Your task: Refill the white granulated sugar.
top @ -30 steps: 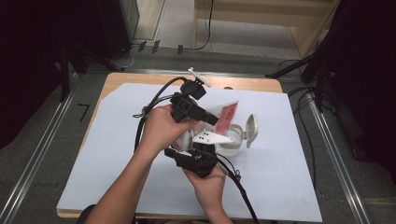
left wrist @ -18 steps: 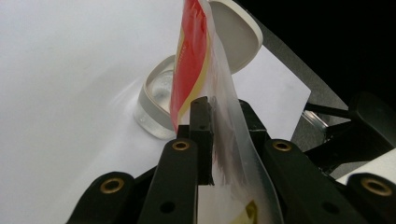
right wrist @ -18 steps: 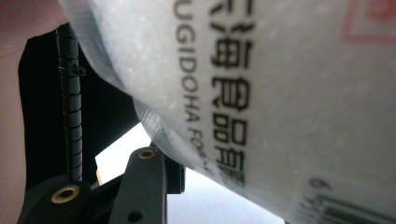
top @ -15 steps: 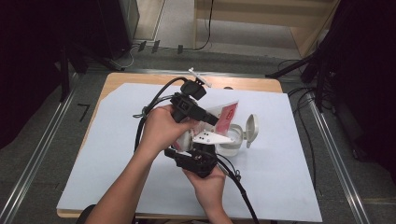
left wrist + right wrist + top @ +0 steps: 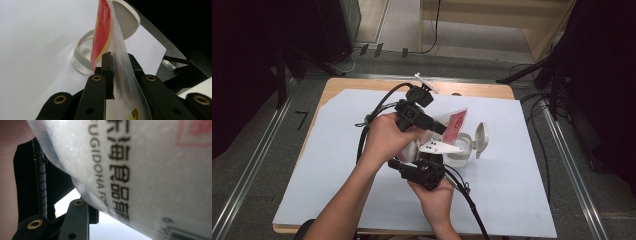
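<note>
A red-and-clear plastic pouch (image 5: 455, 121) with printed lettering is held tilted over a clear round container (image 5: 460, 151) whose hinged lid (image 5: 481, 139) stands open. My left gripper (image 5: 442, 129) is shut on the pouch's clear film; in the left gripper view its jaws (image 5: 113, 65) pinch the pouch (image 5: 103, 27) above the container (image 5: 83, 57). My right gripper (image 5: 430, 153) points up at the pouch from below. In the right gripper view the pouch (image 5: 150, 170) lies right against the one jaw that shows, and the other jaw is hidden behind it.
A white sheet (image 5: 337, 165) covers the wooden table (image 5: 472, 89). Black cables (image 5: 377, 107) trail from both grippers across the sheet. A small white object (image 5: 426, 83) lies at the table's far edge. Metal rails run along the floor on both sides.
</note>
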{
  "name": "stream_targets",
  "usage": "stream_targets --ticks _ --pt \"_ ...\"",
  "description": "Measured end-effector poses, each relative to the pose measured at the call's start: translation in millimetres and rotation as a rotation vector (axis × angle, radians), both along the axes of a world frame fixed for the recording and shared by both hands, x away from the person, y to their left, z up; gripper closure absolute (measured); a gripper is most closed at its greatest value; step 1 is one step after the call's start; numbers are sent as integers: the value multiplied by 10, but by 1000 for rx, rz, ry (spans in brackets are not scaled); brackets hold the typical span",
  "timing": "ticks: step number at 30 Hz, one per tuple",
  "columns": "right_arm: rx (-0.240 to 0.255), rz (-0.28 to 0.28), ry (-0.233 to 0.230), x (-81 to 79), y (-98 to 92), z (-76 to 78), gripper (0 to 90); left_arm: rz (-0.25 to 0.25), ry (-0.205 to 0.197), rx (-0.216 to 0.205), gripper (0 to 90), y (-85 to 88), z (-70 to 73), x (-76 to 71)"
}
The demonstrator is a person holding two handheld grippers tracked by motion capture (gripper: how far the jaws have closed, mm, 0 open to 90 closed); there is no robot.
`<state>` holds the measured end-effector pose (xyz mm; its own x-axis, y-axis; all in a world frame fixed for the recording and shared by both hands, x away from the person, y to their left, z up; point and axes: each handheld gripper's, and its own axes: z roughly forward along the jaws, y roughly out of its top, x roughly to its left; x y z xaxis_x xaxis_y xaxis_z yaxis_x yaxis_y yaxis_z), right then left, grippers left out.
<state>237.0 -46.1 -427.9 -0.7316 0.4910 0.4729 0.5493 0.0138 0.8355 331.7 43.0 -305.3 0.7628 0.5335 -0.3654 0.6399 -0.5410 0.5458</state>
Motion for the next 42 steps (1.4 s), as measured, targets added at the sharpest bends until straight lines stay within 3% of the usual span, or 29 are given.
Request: stream_targets --ticks 9,19,22,26,42 --pt "-1 -12 -11 38 -9 24 635 -3 -3 3 812 -32 28 40" --pt "22 -28 -1 57 -47 55 635 -24 -1 36 812 -106 74 85" --pt "15 -36 -3 66 -67 66 635 -18 -2 5 816 -109 66 93" --pt "10 -30 -2 66 -78 68 635 -19 -21 18 827 -122 75 68" --pt "7 -25 -3 43 -77 59 634 -16 -32 13 824 -117 63 28"
